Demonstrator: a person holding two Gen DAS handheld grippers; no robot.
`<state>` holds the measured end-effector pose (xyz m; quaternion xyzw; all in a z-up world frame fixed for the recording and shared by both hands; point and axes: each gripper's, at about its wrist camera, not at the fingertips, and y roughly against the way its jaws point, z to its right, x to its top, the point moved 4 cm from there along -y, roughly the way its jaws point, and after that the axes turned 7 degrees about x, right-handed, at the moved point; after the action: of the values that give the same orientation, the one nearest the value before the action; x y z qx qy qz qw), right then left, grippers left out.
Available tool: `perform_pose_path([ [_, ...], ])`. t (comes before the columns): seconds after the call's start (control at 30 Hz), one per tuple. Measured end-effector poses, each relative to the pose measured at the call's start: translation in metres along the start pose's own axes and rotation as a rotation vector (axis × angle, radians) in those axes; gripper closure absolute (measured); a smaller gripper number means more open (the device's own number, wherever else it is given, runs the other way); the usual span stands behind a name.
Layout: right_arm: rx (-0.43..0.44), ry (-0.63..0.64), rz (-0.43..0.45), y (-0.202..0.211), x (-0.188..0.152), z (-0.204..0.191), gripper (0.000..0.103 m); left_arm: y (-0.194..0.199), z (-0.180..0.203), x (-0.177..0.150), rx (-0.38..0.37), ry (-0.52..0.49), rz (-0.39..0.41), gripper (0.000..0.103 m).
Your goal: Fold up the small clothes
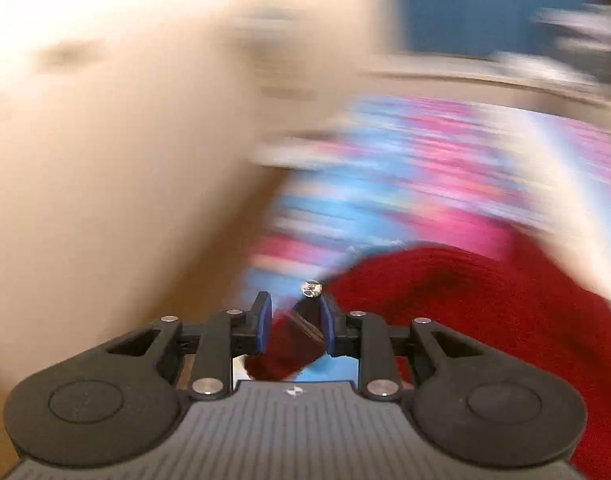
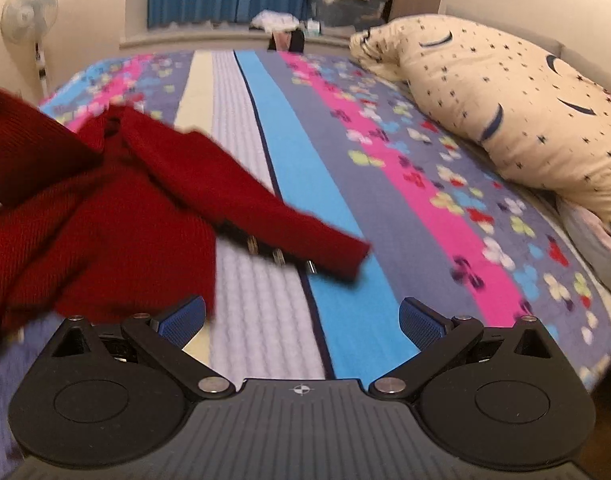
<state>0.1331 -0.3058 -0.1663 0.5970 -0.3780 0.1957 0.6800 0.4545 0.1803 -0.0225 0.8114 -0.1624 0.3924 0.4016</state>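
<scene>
Red knitted cardigan (image 2: 105, 208) is spread in a heap on the striped, flowery bed cover (image 2: 385, 184), beside a cream pillow (image 2: 505, 112). A fold of it is pinched by the left gripper (image 1: 294, 324). The right gripper (image 2: 302, 322) is held wide apart over the cover, with nothing gripped.

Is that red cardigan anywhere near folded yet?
Not yet. Nothing looks folded: the red cardigan lies bunched on the striped bedspread, one sleeve flung out. In hand: the left gripper pinches a bit of its knit. The right gripper is open and empty. Spreading it flat and every fold remain.
</scene>
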Motion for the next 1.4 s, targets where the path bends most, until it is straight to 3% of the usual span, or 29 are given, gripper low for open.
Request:
perform_pose_path([
  [0.03,0.009,-0.028,0.012,-0.009,0.008,0.003,0.001,-0.032,-0.022,0.007,0.142,0.019,-0.028,0.07],
  [0.07,0.027,-0.058,0.019,-0.019,0.016,0.006,0.001,-0.061,-0.042,0.007,0.204,0.032,-0.111,0.058],
  [0.1,0.035,-0.075,0.016,-0.027,0.021,0.008,0.001,-0.08,-0.057,-0.001,0.194,0.078,-0.204,0.052],
  [0.13,0.043,-0.09,0.01,-0.04,0.026,0.011,0.001,-0.088,-0.064,-0.013,0.149,0.123,-0.243,0.039],
  [0.17,0.051,-0.093,0.015,-0.049,0.029,0.013,0.001,-0.089,-0.066,-0.03,0.087,0.149,-0.249,0.019],
  [0.23,0.065,-0.037,0.017,-0.075,0.034,0.009,0.001,-0.083,-0.053,-0.069,0.002,0.104,-0.26,0.006],
  [0.43,-0.007,0.342,-0.112,-0.177,0.022,-0.018,0.002,-0.041,0.015,-0.196,-0.228,-0.106,-0.383,0.005],
  [0.53,0.067,0.43,-0.249,-0.207,0.027,-0.015,0.077,-0.013,0.036,-0.242,-0.289,-0.156,-0.408,0.005],
  [0.6,0.094,0.383,-0.231,-0.209,0.069,-0.001,0.083,0.002,0.043,-0.259,-0.31,-0.165,-0.402,0.005],
  [0.63,0.079,0.325,-0.172,-0.211,0.107,0.016,0.09,0.006,0.044,-0.261,-0.319,-0.173,-0.4,0.005],
  [0.7,-0.05,0.105,-0.037,-0.217,0.18,0.062,0.088,0.008,0.046,-0.26,-0.316,-0.178,-0.399,0.005],
  [0.73,-0.18,-0.06,0.033,-0.217,0.215,0.094,0.07,0.009,0.049,-0.261,-0.311,-0.182,-0.401,0.005],
  [0.77,-0.358,-0.225,0.129,-0.21,0.245,0.128,0.039,0.01,0.051,-0.262,-0.31,-0.185,-0.403,0.005],
  [0.8,-0.431,-0.29,0.175,-0.203,0.258,0.146,0.025,0.012,0.045,-0.255,-0.308,-0.185,-0.409,0.005],
  [0.83,-0.415,-0.31,0.184,-0.2,0.262,0.153,0.019,0.012,0.045,-0.255,-0.313,-0.182,-0.414,0.004],
  [0.93,-0.147,-0.26,0.13,-0.191,0.232,0.144,0.022,0.011,0.045,-0.258,-0.355,-0.165,-0.439,0.004],
  [1.1,0.316,-0.231,-0.194,-0.192,0.104,0.082,0.023,0.012,0.061,-0.279,-0.483,-0.128,-0.514,0.004],
  [1.17,0.449,-0.271,-0.288,-0.19,0.056,0.052,0.024,0.014,0.068,-0.283,-0.554,-0.092,-0.522,0.004],
  [1.27,0.563,-0.33,-0.339,-0.192,0.018,0.016,0.022,0.006,0.078,-0.29,-0.632,-0.043,-0.579,0.004],
  [1.33,0.54,-0.366,-0.257,-0.186,0.01,0.002,0.019,0.003,0.082,-0.292,-0.654,0.005,-0.598,0.003],
  [1.4,0.6,-0.443,-0.279,-0.181,0.007,-0.006,0.033,0.006,0.084,-0.29,-0.692,0.027,-0.601,0.003],
])
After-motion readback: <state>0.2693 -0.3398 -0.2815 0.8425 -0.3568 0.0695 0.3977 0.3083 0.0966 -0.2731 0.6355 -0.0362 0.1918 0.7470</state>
